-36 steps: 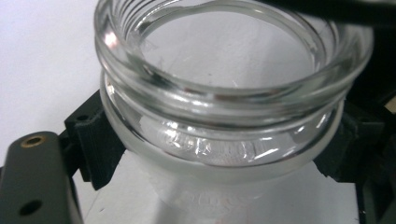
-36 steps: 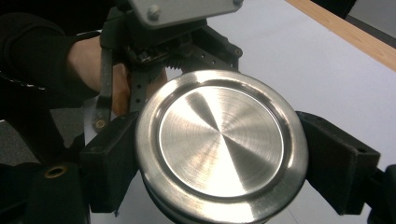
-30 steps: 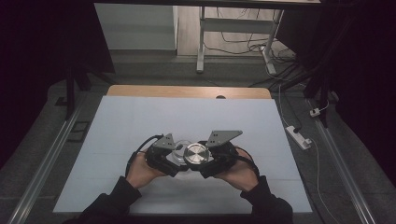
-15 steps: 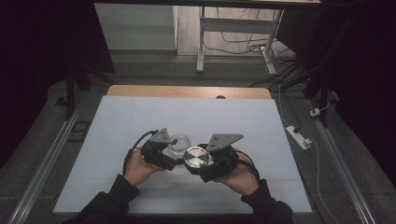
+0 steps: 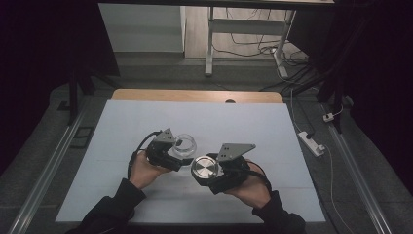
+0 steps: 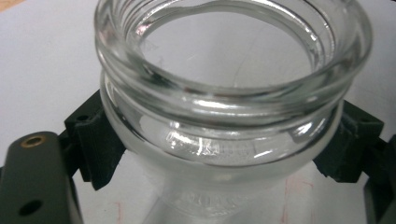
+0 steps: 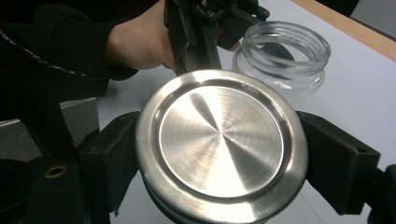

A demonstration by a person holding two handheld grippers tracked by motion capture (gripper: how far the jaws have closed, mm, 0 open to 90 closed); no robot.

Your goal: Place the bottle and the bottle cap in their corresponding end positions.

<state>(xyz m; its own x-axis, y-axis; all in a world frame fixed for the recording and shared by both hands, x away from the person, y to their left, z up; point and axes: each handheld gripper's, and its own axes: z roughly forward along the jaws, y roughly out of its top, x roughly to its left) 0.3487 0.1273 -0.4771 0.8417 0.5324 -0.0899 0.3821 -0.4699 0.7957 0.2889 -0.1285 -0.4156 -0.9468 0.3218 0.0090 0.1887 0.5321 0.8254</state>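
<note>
A: How would that small clear glass jar with the threaded neck [image 5: 185, 145] handle?

B: It looks rigid and smooth, so slippery under hard pads, and breakable if it is knocked or squeezed too hard. Its walls appear thick, so it is probably heavier than its size suggests. The left gripper [image 5: 179, 153] has its jaws closed on the jar's body just below the threaded neck, one pad at nine o'clock and one at three o'clock in the left gripper view; that shoulder under the thread seems the best hold, since the bulge keeps it from sliding through.

A: And the round brushed-steel lid [image 5: 204, 166]?

B: Stiff, light and slick. The right gripper [image 5: 208, 170] clamps it by the rim, pads at nine and three o'clock in the right gripper view, flat top facing the camera. The rim is the only sensible place to grip it.

A: Where do the two sit?

B: From the high view, both are near the middle of the white table top [image 5: 122, 126], the jar at about eleven o'clock from the lid and just beside it, its mouth open and empty.

A: Any writing?

B: Some embossed characters show low on the glass in the left gripper view [image 6: 212, 201], too faint to read. The lid bears no label, only circular brush marks.
</note>
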